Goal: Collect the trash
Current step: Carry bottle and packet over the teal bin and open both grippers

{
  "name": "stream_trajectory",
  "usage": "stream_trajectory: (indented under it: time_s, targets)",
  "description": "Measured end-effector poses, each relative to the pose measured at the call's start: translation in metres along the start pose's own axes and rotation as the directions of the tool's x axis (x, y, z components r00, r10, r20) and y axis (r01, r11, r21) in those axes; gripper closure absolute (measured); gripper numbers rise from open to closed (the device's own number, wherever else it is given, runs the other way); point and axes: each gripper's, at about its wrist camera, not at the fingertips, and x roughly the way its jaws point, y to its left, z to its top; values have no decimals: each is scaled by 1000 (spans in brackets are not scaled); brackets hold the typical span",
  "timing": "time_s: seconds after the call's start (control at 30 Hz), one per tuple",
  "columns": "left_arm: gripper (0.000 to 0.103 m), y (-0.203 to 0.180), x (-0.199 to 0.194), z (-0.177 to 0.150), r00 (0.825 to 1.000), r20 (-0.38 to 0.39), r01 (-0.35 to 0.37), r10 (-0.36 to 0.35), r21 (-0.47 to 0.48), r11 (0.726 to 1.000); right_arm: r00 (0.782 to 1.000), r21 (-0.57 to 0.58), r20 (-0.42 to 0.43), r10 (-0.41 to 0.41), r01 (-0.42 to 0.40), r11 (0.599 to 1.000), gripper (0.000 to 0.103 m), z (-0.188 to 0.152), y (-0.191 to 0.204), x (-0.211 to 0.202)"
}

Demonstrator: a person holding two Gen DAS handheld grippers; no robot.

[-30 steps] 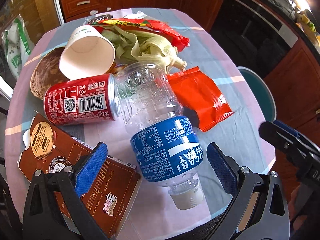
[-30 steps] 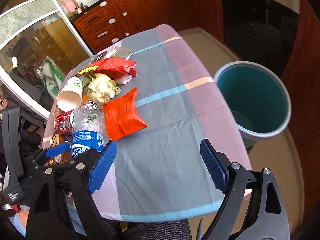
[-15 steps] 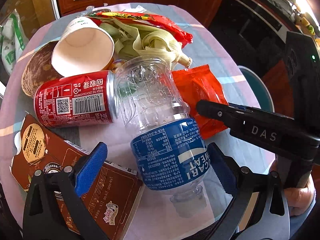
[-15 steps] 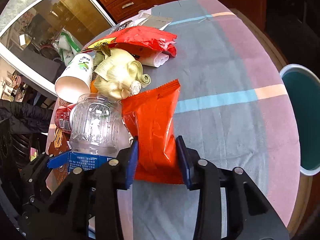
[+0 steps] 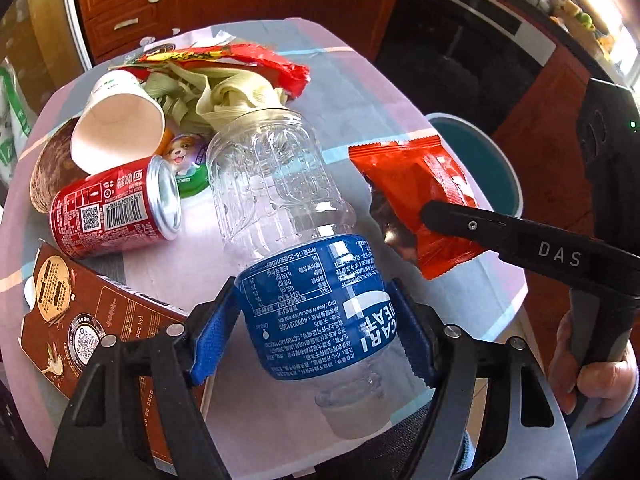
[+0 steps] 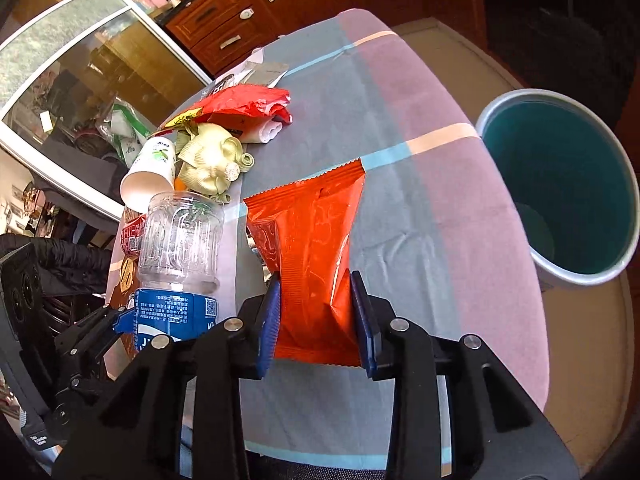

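Note:
A clear plastic bottle (image 5: 272, 184) with a blue label lies neck-first toward me. My left gripper (image 5: 312, 332) has it between its jaws, which are closing; both blue pads touch the label. An orange-red snack packet (image 6: 308, 232) hangs crumpled in my right gripper (image 6: 318, 316), whose pads pinch its lower end just above the tablecloth. In the left wrist view the same packet (image 5: 412, 176) is raised to the right of the bottle, with one of the right gripper's fingers (image 5: 480, 226) across it.
Behind the bottle lie a red can (image 5: 116, 208), a paper cup (image 5: 120, 136), corn husks (image 5: 232, 96), a red wrapper (image 5: 224, 56) and a brown box (image 5: 100, 320). A teal bin (image 6: 560, 188) stands on the floor off the table's (image 6: 420, 120) right edge.
My right gripper came in, shut on the snack packet and lifted it off the cloth. My left jaws narrowed from wide open onto the bottle's label.

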Motion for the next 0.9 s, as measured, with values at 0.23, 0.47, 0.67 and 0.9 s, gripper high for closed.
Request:
stream_trajectory:
  time_s: [0.23,0.47,0.67,0.9]
  targets:
    - [29,-54,-11,24,999,5,43,-44,183,982,995,69,96,-23,16,998,71,2,-36,-42]
    - [29,-149,23,85,988,-59,152,-140,349,925,976,242,153,-154,114,964,71,21,-122,-78]
    - [29,-224,87,124,965,-196,242,-173,419,875,967,358,73,-243,202,911,71,42,-195,-65]
    - [29,-262,153,154,940,-309,276,-148,427,861,971,399,-39,-236,232,887,59,62,-240,-32]
